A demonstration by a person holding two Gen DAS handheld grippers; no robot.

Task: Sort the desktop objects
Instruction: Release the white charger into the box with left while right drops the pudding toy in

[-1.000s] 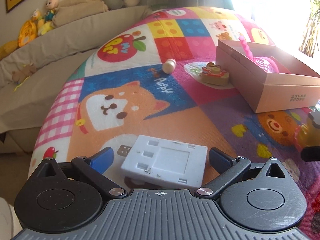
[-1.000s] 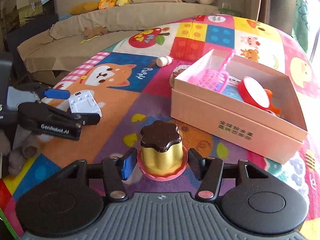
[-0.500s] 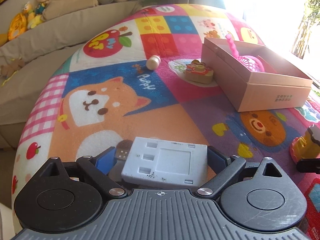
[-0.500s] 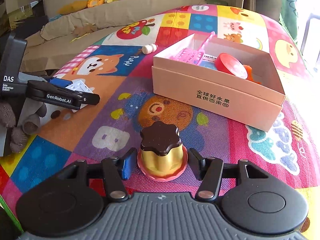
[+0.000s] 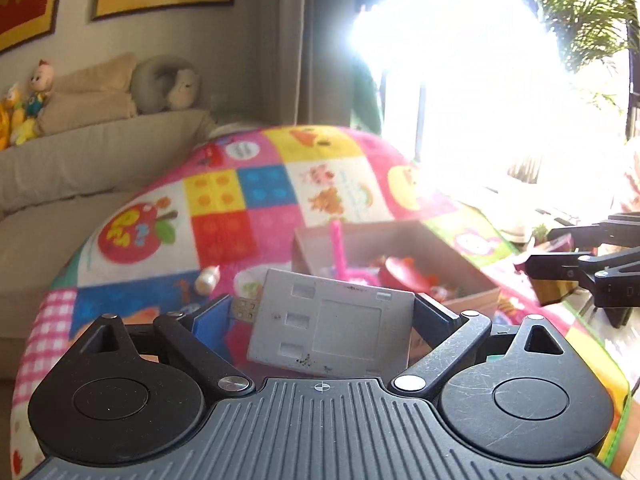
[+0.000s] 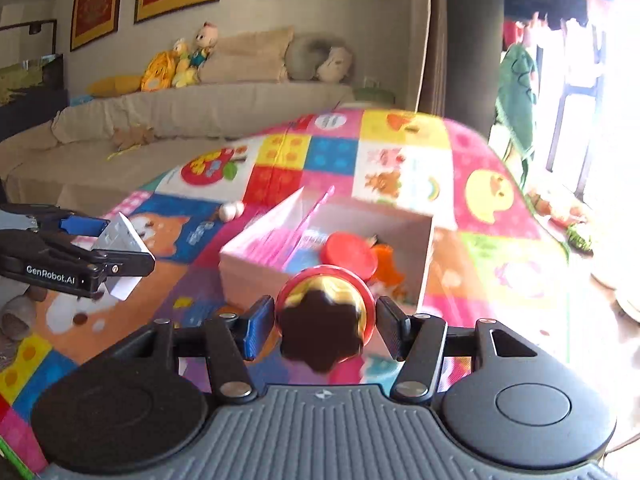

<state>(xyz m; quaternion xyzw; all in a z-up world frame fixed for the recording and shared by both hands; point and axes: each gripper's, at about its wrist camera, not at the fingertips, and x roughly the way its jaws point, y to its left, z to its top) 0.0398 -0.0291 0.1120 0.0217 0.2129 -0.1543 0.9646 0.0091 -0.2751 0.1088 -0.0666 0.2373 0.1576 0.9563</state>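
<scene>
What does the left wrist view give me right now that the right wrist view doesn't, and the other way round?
Only the left wrist view shows the flat face of the white plastic block clamped in the left gripper, and the glaring window.

Only the right wrist view shows the gold pudding toy from above in the right gripper, tilted with its brown top toward the camera, and the full cardboard box behind it.

Both show the box with its pink and red toys, the small white bottle on the mat, and the sofa.
</scene>
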